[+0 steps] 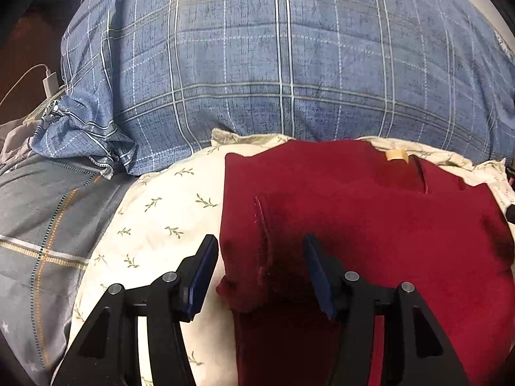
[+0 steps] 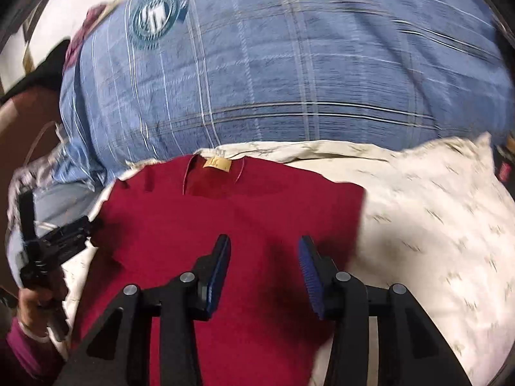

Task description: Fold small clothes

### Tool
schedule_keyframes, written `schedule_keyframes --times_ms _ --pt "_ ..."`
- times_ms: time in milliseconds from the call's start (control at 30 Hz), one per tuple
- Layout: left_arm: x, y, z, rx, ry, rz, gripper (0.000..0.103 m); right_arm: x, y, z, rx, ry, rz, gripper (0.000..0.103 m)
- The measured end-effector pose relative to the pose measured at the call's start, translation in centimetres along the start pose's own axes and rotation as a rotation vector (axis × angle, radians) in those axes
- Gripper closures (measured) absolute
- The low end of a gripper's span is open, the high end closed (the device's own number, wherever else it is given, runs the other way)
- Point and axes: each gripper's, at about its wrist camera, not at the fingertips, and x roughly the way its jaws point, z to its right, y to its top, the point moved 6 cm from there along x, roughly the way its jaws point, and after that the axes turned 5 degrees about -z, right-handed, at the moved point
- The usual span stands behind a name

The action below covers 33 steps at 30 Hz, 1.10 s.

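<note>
Left gripper hovers with fingers parted, released, straddling the red garment's folded edge. Right gripper sits half-spread above the same cloth, gripping nothing.

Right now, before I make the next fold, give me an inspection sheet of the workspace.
Surface: cream leaf-print bedding, soft and uneven.
Job's things: red garment lies spread on the bedding, tan neck label at the far edge, side flap already folded inward.
Clutter: bulky blue plaid duvet behind the garment; grey patterned cloth at the left.
Grippers: left hand-held gripper open over the garment's left edge, pads not pressing; right hand-held gripper open above the garment's middle, nothing between the jaws.
Cables: white charger and cable at the far left, off the garment.
Surroundings: dark brown surface beyond the bedding; right view blurred.
</note>
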Motion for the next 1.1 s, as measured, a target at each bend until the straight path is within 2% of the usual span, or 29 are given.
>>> schedule_keyframes --times_ms 167,233,500,700,733,767,833,900,933,1000,1067,1100 --pt "1.8 0.0 0.0 -0.003 -0.004 -0.040 0.046 4.9 -0.3 2.3 0.017 -0.113 -0.086 0.060" --pt "2.2 0.2 -0.1 -0.008 -0.003 -0.037 0.043 5.3 -0.2 3.0 0.027 -0.099 -0.069 0.060" --pt "2.6 0.2 -0.3 -0.011 -0.004 -0.034 0.042 0.7 -1.9 2.2 0.035 -0.033 -0.053 0.059" --pt "2.3 0.0 -0.2 -0.018 -0.003 -0.037 0.042 -1.1 -3.6 2.6 0.029 -0.036 -0.058 0.057" --pt "2.2 0.0 -0.2 -0.019 -0.005 -0.038 0.042 -1.3 -3.7 2.8 0.036 -0.044 -0.051 0.051" --pt "2.0 0.0 -0.2 -0.021 -0.007 -0.037 0.042 -1.3 -3.6 3.1 0.048 -0.049 -0.045 0.036" --pt "1.8 0.0 -0.2 -0.021 -0.009 -0.034 0.042 -1.1 -3.3 4.2 0.107 -0.045 -0.020 0.023" --pt "1.5 0.0 0.1 -0.017 -0.011 -0.031 0.042 0.0 -3.1 4.7 0.142 0.002 -0.040 0.023" --pt "1.4 0.0 0.2 -0.016 -0.012 -0.030 0.042 0.9 -3.1 4.7 0.146 0.030 -0.069 0.028" --pt "1.1 -0.1 0.3 -0.012 -0.011 -0.028 0.042 2.3 -3.2 4.5 0.115 0.027 -0.100 0.068" --pt "0.6 -0.2 0.5 -0.006 -0.021 -0.024 0.042 1.5 -3.1 4.2 0.073 -0.007 -0.048 0.092" --pt "0.3 -0.2 0.5 -0.002 -0.025 -0.015 0.042 0.7 -3.0 4.2 0.050 -0.036 -0.024 0.094"
